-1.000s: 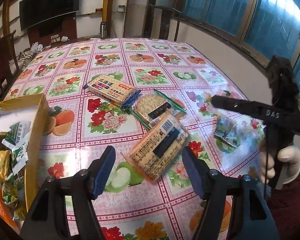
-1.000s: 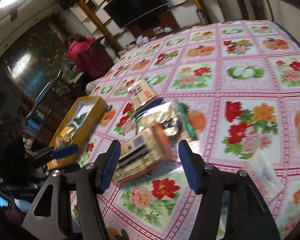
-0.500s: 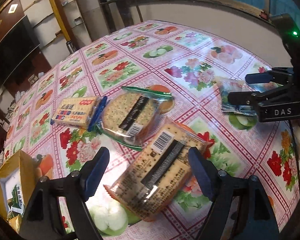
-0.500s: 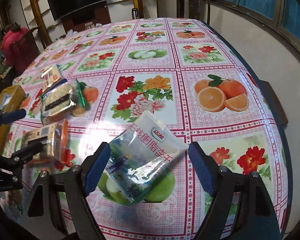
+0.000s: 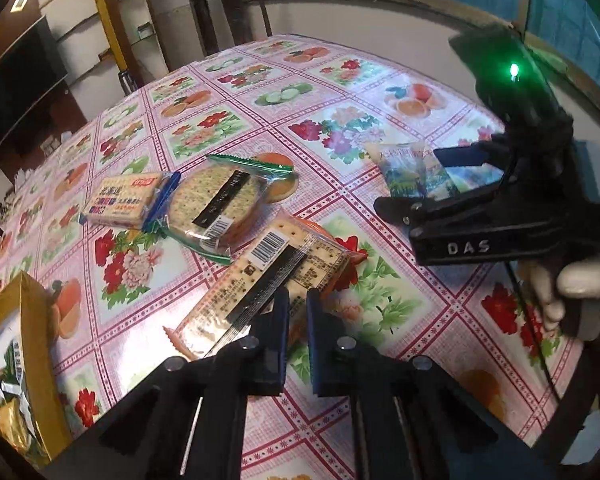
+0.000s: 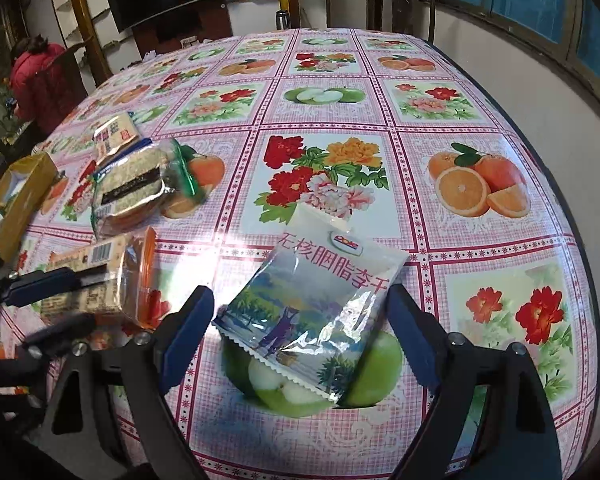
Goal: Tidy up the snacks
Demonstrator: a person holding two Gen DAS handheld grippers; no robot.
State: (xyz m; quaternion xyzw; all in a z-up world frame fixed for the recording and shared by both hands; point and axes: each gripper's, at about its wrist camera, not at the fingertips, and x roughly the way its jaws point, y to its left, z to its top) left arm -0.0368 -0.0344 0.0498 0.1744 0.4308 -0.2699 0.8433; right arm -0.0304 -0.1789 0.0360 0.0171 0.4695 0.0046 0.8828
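Left wrist view: the left gripper [image 5: 296, 316] was wide a second ago. Now its two fingers are pulled in narrow at 6 o'clock. They seem to pinch the near edge of the long cracker pack [image 5: 268, 280], which lies in the middle of the table [image 5: 340, 80]. The round cracker pack [image 5: 220, 204] and the small cracker pack [image 5: 124, 200] lie toward 10 o'clock. The yellow box [image 5: 32, 320], with snacks already inside, sits at 8 o'clock. I think the long pack goes in there next.

Right wrist view: the right gripper [image 6: 300, 300] has come down over the fruit pouch [image 6: 320, 292]. Its jaws are opening wide, with the pouch lying flat between them at 6 o'clock. They do not squeeze it yet. So one snack looks caught and one is about to be.
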